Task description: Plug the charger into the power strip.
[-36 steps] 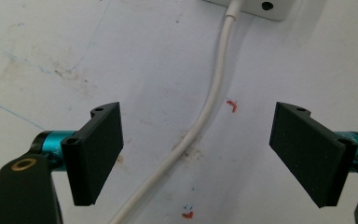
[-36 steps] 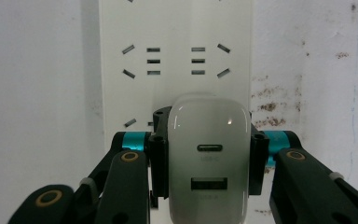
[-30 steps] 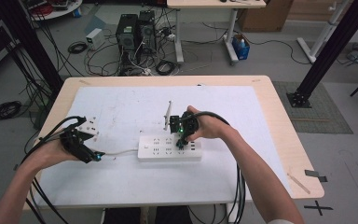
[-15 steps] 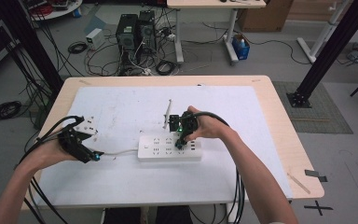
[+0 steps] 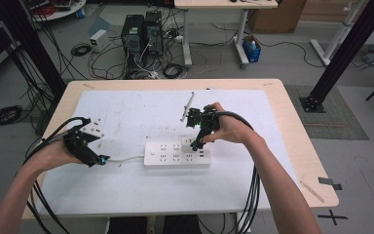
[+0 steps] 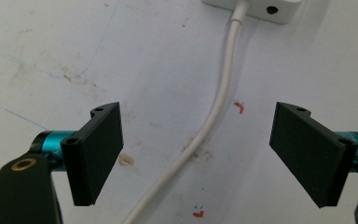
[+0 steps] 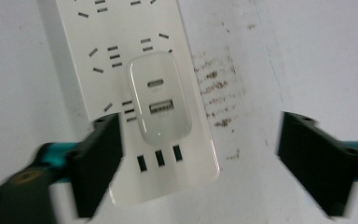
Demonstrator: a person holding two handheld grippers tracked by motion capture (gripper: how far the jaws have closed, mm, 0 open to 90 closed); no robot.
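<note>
- My left tool (image 5: 88, 152) sits at the left of the counter (image 5: 126, 195) with its jaws standing apart and empty; in the left gripper view the white cord (image 6: 216, 107) runs between them untouched, up to the end of the power strip (image 5: 177, 154)
- I judge the plugging-in step is done: the white USB charger (image 7: 160, 95) is seated in a socket near the strip's right end, just above the three USB ports
- My right tool (image 5: 198, 139) has just been opening its jaws; they now stand wide on either side of the charger, released, nothing gripped
- Next I would lift the right tool straight clear, without brushing the charger
</note>
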